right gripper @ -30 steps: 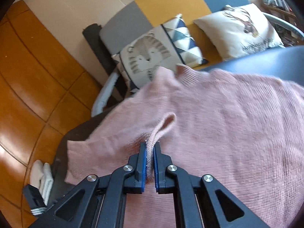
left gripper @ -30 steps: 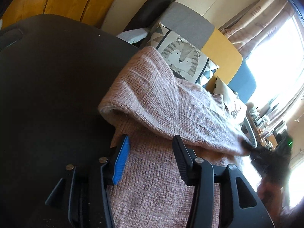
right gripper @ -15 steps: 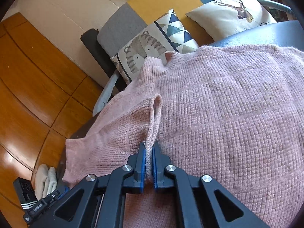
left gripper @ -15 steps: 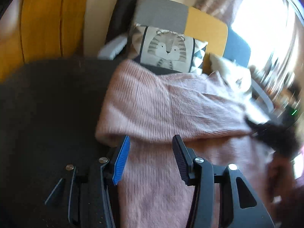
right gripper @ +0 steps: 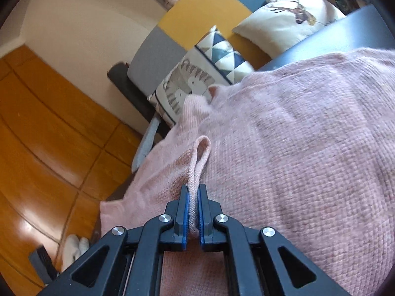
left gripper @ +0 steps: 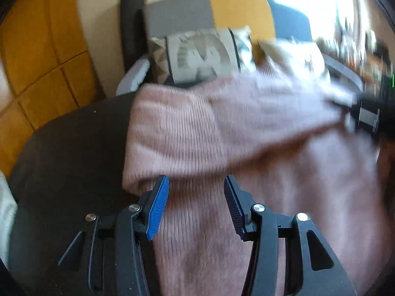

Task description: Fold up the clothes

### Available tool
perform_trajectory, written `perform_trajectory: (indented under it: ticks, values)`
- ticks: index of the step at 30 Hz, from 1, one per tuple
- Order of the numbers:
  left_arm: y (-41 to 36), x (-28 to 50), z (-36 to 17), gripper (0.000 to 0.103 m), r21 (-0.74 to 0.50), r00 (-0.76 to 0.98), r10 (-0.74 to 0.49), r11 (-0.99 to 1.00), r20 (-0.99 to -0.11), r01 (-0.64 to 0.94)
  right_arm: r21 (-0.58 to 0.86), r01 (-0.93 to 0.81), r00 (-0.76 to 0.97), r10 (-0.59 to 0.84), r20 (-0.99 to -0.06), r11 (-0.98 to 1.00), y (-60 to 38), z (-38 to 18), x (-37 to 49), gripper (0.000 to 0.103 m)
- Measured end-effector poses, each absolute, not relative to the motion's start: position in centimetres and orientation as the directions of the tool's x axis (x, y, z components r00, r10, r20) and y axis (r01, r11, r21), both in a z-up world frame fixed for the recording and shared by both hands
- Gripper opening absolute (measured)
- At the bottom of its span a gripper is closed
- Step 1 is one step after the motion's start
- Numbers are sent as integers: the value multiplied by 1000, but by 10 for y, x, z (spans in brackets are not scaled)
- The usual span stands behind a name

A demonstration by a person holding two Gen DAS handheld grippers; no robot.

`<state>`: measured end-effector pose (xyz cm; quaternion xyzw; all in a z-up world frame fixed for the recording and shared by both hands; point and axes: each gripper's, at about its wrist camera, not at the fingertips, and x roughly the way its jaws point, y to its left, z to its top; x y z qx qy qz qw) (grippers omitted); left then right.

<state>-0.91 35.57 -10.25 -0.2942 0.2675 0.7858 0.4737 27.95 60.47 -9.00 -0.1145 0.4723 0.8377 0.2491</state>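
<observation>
right tongs (right gripper: pixel 193 212) pinching sweater (right gripper: pixel 296 148) fold | left tongs (left gripper: pixel 195 204) spread, empty | risk: thin pinch slipping, fold collapsing

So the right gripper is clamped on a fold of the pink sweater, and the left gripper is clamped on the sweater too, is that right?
Not quite. The right gripper is indeed clamped on a fold of the pink sweater, but the left gripper is not clamped on it. The left wrist view shows its jaws standing apart over the sweater, with the pads pressing on nothing.
</observation>
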Motion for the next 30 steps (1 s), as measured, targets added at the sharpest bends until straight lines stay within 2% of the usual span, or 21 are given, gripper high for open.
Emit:
perform_trajectory:
  ticks: [7, 11, 16, 19, 22, 25, 30]
  values:
    - [362, -56, -102, 50, 107, -442, 538, -542, -718, -834, 743, -516, -855, 309, -417, -426, 604, -90, 283, 3]
    - [362, -66, -110, 45, 96, -439, 534, -552, -722, -829, 742, -517, -855, 308, -418, -426, 603, -90, 282, 3]
    - [361, -56, -109, 45, 166, -479, 513, -540, -713, -825, 743, -518, -853, 314, -416, -423, 601, -92, 283, 3]
    - [354, -50, -109, 45, 185, -470, 510, -512, -721, -839, 754, -526, -842, 368, -395, -394, 599, -93, 293, 3]
    - [332, -51, -106, 45, 143, -431, 526, -500, -733, -854, 772, -523, -835, 401, -377, -363, 600, -95, 300, 3]
    - [305, -53, -99, 45, 74, -396, 562, -508, -726, -858, 774, -510, -847, 378, -375, -376, 601, -95, 297, 3]
    - [307, -65, -83, 45, 85, -504, 527, -629, -685, -773, 787, -490, -858, 365, -361, -376, 601, -95, 299, 6]
